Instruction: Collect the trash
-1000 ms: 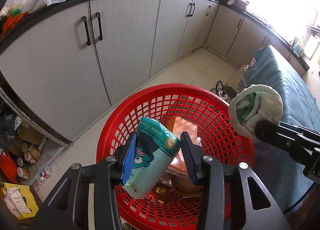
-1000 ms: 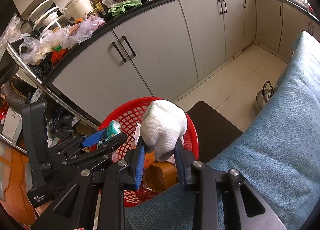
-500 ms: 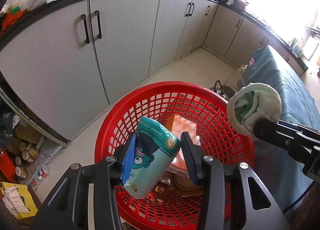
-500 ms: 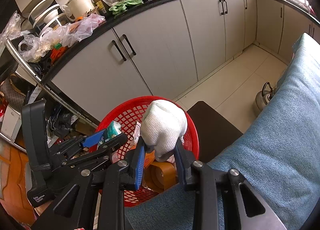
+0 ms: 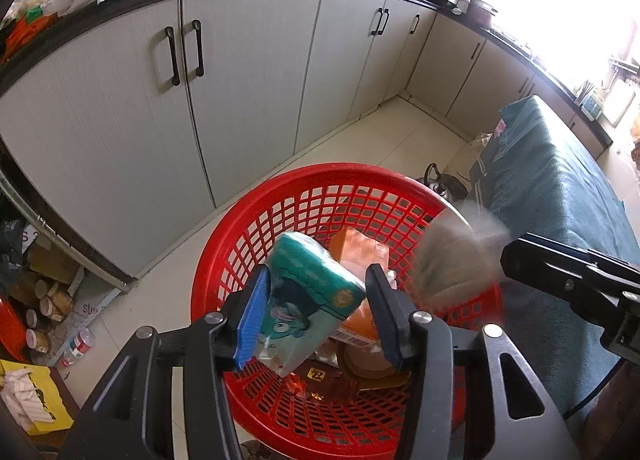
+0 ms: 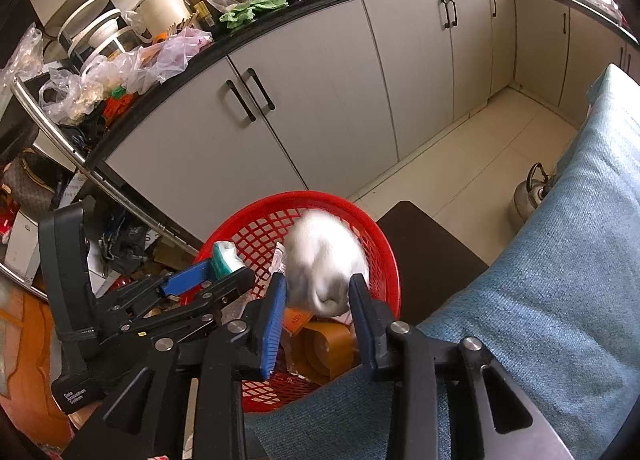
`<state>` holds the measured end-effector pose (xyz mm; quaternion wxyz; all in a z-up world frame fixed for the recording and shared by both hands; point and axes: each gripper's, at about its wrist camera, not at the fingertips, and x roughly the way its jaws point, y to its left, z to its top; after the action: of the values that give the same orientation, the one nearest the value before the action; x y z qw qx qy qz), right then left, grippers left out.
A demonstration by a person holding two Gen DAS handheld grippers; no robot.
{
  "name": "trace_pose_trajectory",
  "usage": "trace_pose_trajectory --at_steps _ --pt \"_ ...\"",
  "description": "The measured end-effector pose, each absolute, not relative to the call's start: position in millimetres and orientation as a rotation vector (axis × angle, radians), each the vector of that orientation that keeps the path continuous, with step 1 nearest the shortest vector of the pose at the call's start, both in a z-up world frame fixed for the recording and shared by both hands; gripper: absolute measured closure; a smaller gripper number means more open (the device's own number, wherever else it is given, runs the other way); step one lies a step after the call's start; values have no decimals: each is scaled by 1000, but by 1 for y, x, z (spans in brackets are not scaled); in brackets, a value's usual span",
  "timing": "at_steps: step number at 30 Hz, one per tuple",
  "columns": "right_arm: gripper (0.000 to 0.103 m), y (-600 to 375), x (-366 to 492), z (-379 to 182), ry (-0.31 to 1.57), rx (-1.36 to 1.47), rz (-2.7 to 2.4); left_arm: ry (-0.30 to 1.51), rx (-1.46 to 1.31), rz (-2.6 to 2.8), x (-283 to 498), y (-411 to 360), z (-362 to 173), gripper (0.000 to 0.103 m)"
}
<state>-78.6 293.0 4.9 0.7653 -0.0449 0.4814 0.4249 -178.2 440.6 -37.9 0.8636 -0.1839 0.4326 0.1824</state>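
Now both pieces of trash hang over the round red plastic lattice basket (image 5: 404, 196), which sits directly below and ahead of both tools. The left hand-held gripper (image 5: 316, 316) has its jaws opening around the teal printed soft-plastic tissue pack (image 5: 308, 300); the pack lies tilted between the pads, and its right-hand side looks already clear of that pad. It seems light, squashy and slick-skinned, so a grip across its flat middle would suit it best, since the corners would crumple and slide.

The right hand-held gripper (image 6: 316, 300) is opening too, and the balled white cloth wad (image 6: 324, 260) is blurred just ahead of its fingertips, apparently dropping free into the basket. Soft and nearly weightless, it would take a pinch anywhere on its bulk. Orange cartons (image 5: 360, 252) already lie beneath.
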Motion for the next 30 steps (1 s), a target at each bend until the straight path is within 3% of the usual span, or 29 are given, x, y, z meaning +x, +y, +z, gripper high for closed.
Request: trace_pose_trajectory --at_steps 5,12,30 --pt "56 290 -80 6 1036 -89 927 898 -422 379 -183 444 -36 42" --pt "54 286 -76 8 1036 -55 926 859 -436 355 -191 440 -25 31" --pt "46 219 -111 53 871 67 883 659 -245 548 -243 393 48 28"
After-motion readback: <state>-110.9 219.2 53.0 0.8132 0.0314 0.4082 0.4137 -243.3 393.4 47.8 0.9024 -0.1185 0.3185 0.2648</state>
